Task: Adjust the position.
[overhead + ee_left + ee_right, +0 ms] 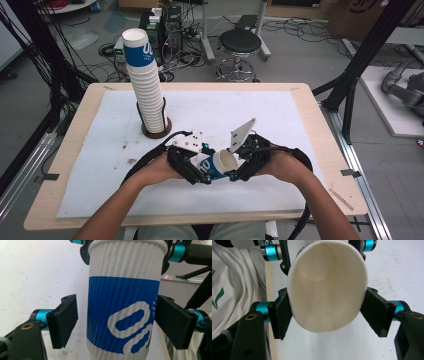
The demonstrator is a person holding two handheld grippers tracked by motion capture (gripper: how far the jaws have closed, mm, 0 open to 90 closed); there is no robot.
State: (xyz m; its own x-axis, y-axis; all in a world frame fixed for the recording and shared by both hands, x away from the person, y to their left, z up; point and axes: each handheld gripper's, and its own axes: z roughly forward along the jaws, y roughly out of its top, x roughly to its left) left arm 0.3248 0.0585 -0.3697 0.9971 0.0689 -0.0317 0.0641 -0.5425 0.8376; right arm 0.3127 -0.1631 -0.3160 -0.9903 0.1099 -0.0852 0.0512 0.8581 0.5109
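Near 6 o'clock over the wooden table (75,150) and its stained white mat (280,115), held on its side just clear of the surface: one ribbed paper cup (217,164) with a blue band, mouth turned toward 3 o'clock. Clamped at the rim by the right gripper (327,315), both pads pressing hard enough to squeeze the mouth into an oval. Straddled lower on the body by the left gripper (116,322), jaws apart, one pad clear of the ribbing, the other just at it, no real grip.

Judged to be mid hand-over or a two-handed steadying of the cup. Next, probably: closing the left pads squarely on the blue band without crushing, only then easing the right off the rim.

Farther back, toward 11 o'clock: a tall leaning stack of matching cups (147,95) on a brown round base (156,133), well apart from both hands. Beyond the far edge at 12 o'clock, a black stool (240,42) among floor cables. Nothing between cup and stack.
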